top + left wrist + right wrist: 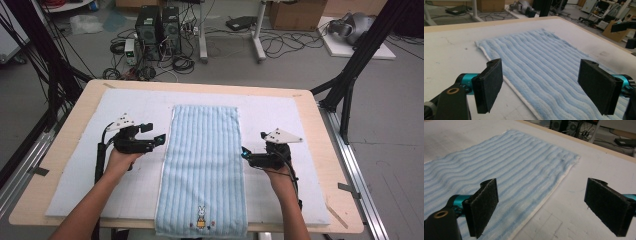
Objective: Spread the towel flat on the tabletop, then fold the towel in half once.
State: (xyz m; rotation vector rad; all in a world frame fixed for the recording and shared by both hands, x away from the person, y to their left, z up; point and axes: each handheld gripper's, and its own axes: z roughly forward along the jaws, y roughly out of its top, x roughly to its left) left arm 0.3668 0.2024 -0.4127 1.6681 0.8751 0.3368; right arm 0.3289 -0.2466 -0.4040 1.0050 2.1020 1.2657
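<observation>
- My left gripper [541, 85] stands with jaws spread wide and bare, straddling the towel's [204, 165] white-bound edge; my right gripper [549, 207] gapes likewise over the opposite edge.
- The towel lies flat, lengthwise between my hands, on the white mat [75, 170], its bunny end at 6 o'clock drooping off the table [320, 130].
- Risk, as I judge it: closing too high would miss the hem; closing too deep could pinch the mat as well.
- An uneven lift could skew the cloth, and the overhang might drag it off.
- Hidden: the hanging hem is cut off in the high view.
</observation>
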